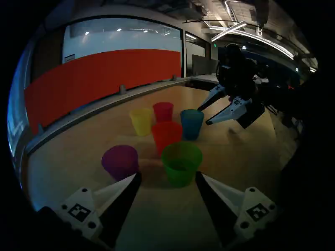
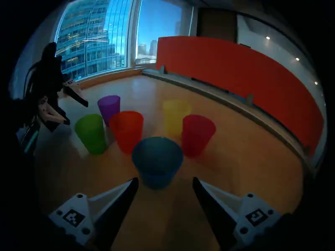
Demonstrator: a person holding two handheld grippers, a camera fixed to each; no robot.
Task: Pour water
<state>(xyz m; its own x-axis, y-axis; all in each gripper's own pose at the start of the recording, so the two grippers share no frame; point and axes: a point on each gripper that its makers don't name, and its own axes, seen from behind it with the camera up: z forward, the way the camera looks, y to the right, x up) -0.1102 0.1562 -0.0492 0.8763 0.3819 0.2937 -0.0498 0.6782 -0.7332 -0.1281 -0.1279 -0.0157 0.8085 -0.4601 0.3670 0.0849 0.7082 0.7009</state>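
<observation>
Several plastic cups stand upright on a wooden table. In the left gripper view my left gripper (image 1: 167, 178) is open, with the green cup (image 1: 181, 163) just ahead of its fingertips and the purple cup (image 1: 120, 161) by its left finger. Behind them stand the orange cup (image 1: 166, 136), yellow cup (image 1: 141, 121), red cup (image 1: 163, 111) and blue cup (image 1: 192, 124). The right gripper (image 1: 202, 117) hovers open beyond the blue cup. In the right gripper view my right gripper (image 2: 165, 182) is open, with the blue cup (image 2: 157, 161) just ahead of it. The left gripper (image 2: 77, 112) shows far left.
An orange-red wall panel (image 1: 104, 79) and a rail run along the table's far edge (image 1: 104, 104). Large windows (image 2: 96, 37) lie behind the table in the right gripper view. Bare tabletop (image 2: 251, 159) stretches to the right of the cups there.
</observation>
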